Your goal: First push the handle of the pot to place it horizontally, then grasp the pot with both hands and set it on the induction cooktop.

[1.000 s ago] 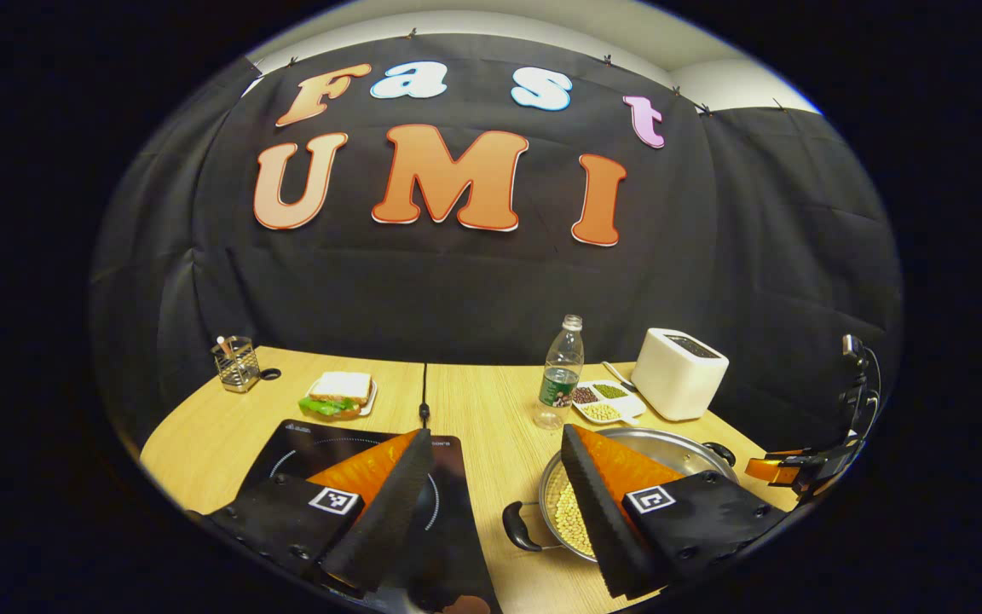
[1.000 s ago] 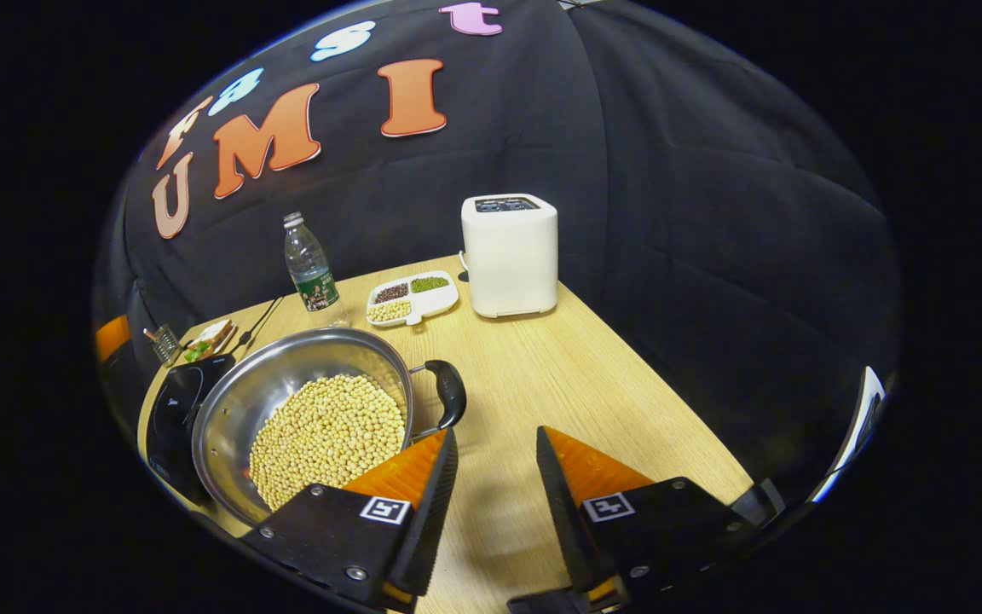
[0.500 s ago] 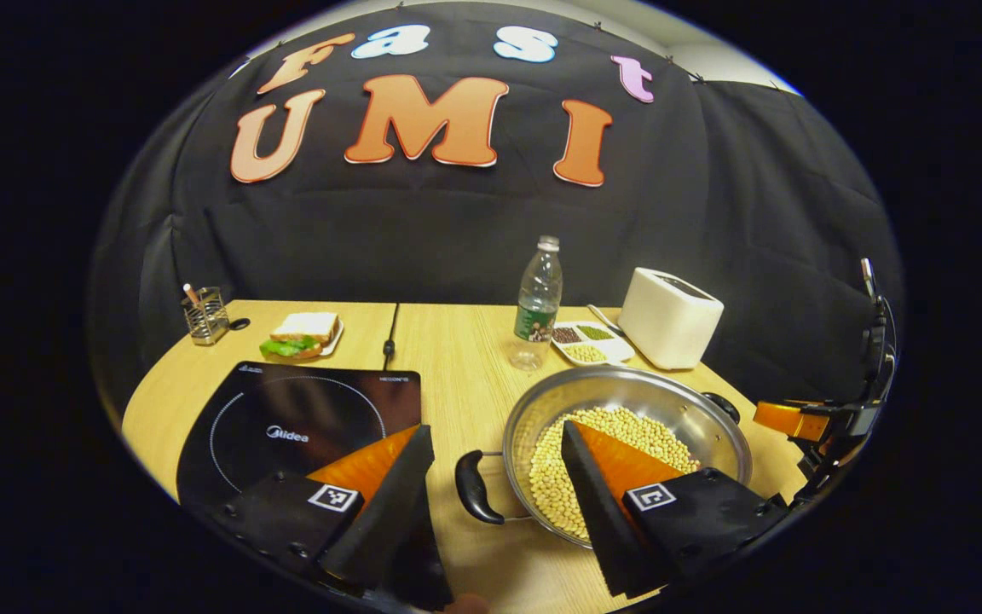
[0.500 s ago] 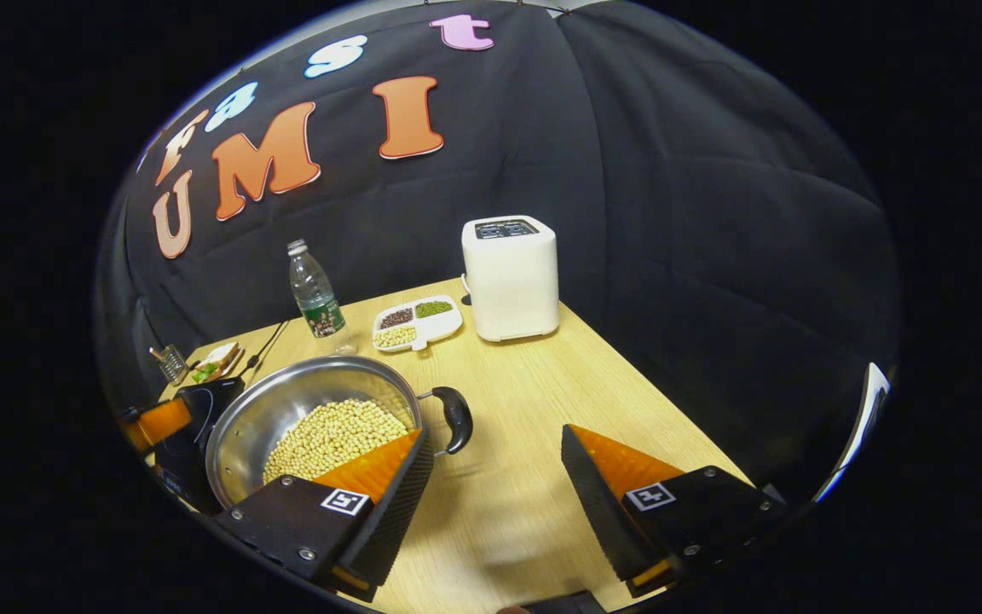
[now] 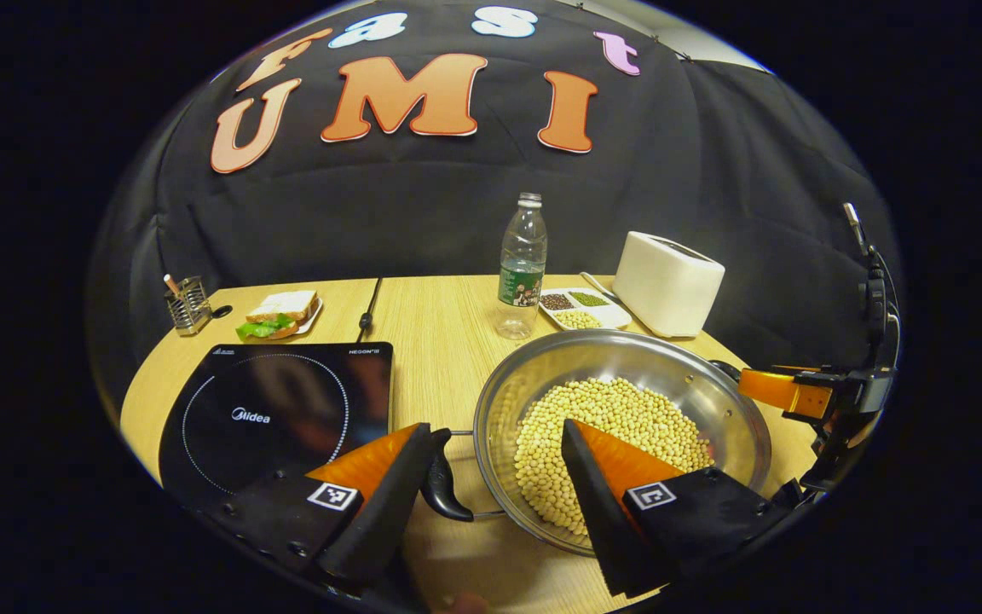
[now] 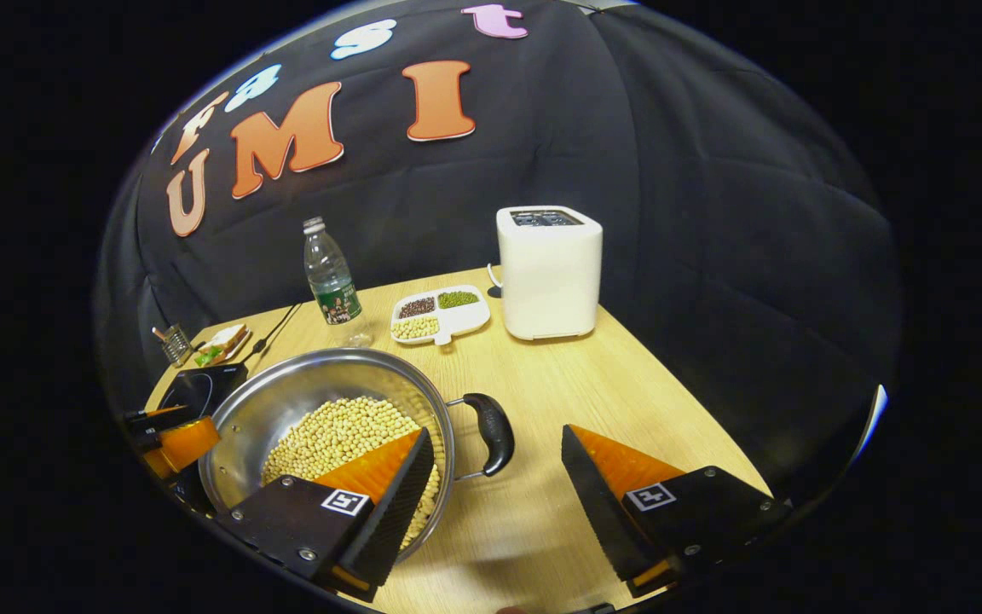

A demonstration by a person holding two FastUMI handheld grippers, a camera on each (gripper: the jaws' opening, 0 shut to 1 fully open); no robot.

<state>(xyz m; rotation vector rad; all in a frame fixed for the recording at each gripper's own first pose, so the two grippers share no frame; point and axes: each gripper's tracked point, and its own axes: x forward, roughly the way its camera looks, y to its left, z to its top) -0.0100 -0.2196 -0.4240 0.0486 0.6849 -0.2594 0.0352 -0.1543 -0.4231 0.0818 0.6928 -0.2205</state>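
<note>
A steel pot (image 5: 491,401) full of soybeans (image 5: 619,418) stands on the wooden table, just right of the black induction cooktop (image 5: 278,409). My left gripper (image 5: 495,426) is open and straddles the pot's black left handle (image 5: 444,490), which lies close against the inner side of one finger; the other finger hangs over the beans. In the right gripper view the pot (image 6: 286,401) is at lower left. My right gripper (image 6: 495,431) is open, with the pot's right handle (image 6: 491,426) between its fingers. Each gripper shows at the far side of the other's view.
Behind the pot stand a water bottle (image 5: 521,264), a white divided dish of beans (image 5: 583,307) and a white toaster (image 5: 668,281). A sandwich on a plate (image 5: 278,311) and a wire utensil holder (image 5: 187,303) sit at the back left. A cable (image 5: 366,311) runs behind the cooktop.
Both grippers have closed in on the pot from opposite sides. Each handle, which lay ahead of the fingers before, is now between them. The pot has stayed in place.
</note>
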